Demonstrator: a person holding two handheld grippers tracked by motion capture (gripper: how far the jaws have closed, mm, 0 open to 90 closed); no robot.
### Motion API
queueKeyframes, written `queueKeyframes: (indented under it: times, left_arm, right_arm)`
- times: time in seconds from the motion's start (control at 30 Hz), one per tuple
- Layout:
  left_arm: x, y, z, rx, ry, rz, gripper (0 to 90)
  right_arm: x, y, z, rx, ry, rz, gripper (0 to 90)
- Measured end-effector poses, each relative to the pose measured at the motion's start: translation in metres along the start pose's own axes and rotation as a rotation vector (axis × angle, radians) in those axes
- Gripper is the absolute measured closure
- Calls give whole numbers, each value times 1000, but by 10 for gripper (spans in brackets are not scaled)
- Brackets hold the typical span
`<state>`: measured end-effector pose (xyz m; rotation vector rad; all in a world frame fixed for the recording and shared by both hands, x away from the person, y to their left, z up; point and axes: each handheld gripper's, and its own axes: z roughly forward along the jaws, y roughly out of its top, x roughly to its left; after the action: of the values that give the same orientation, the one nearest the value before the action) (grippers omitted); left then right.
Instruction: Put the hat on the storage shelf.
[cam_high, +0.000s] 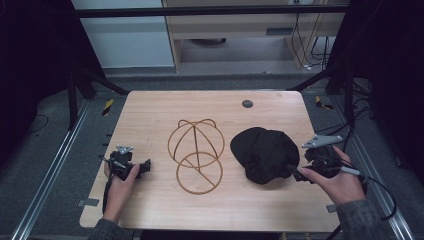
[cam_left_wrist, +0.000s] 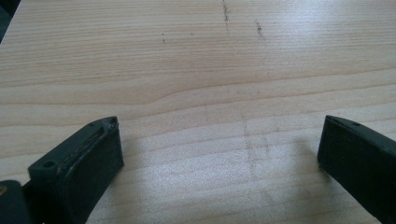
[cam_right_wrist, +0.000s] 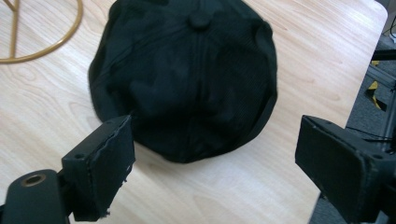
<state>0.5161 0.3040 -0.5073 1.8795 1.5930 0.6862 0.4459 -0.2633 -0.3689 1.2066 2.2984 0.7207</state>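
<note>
Cap: black soft cap (cam_high: 265, 154) lies flat on the table (cam_high: 150, 107), just right of the wire stand, crown up, its top button visible in the right tool view (cam_right_wrist: 200, 18).
Cap axis: in the high view its longer span runs from the far left to the near right; I cannot tell which edge is the brim.
Wire stand: gold wire stand (cam_high: 196, 156) lies on its side at the table's middle, the landmark here; its domed cage points to the far edge and its round base ring toward the person, so its long axis runs far to near.
Stand and cap: near each other, not touching.
Left tool (cam_high: 145, 167): held in the left hand (cam_high: 121, 184), left of the stand and well apart from it, low over bare wood; in its own view (cam_left_wrist: 219, 149) the jaws stand wide with nothing between them.
Right tool (cam_high: 294, 171): held in the right hand (cam_high: 337, 182), at the cap's near right edge, on the far side of the cap from the stand; in its own view (cam_right_wrist: 215, 154) the jaws are spread wide, aimed at the cap, which lies just beyond them.
Grommet: dark round grommet (cam_high: 247, 104) sits in the table beyond the stand, to its right.
</note>
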Motion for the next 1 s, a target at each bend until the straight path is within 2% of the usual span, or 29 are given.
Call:
queueKeyframes:
  times: [0.13, 0.2, 0.3, 0.47, 0.53, 0.57, 0.63, 0.73, 0.87, 1.0]
  left_arm:
    - [0, 0, 0, 0, 0, 0, 0]
    - [0, 0, 0, 0, 0, 1, 0]
    - [0, 0, 0, 1, -1, 1, 0]
    - [0, 0, 0, 0, -1, 1, 0]
    - [0, 0, 0, 1, -1, 1, 0]
    - [0, 0, 0, -1, -1, 0, 0]
    - [0, 0, 0, -1, -1, 0, 0]
    - [0, 0, 0, 0, -1, 1, 0]
    - [0, 0, 0, -1, -1, 2, 0]
    - [0, 0, 0, -1, -2, 2, 0]
  right_arm:
    - [-8, 18, 7, 10, 47, 2, 123]
    - [-9, 25, 10, 23, 53, -9, 126]
    - [-9, 32, 17, 34, 68, -12, 130]
    - [-11, 40, 35, 51, 135, -11, 123]
    - [-13, 44, 42, 55, 139, -2, 106]
    - [-12, 46, 49, 53, 151, 24, 95]
    - [-11, 47, 52, 57, 160, 38, 91]
    - [-7, 48, 60, 66, 153, 52, 105]
    - [-8, 49, 69, 102, 158, 54, 151]
    - [-11, 49, 74, 115, 168, 60, 299]
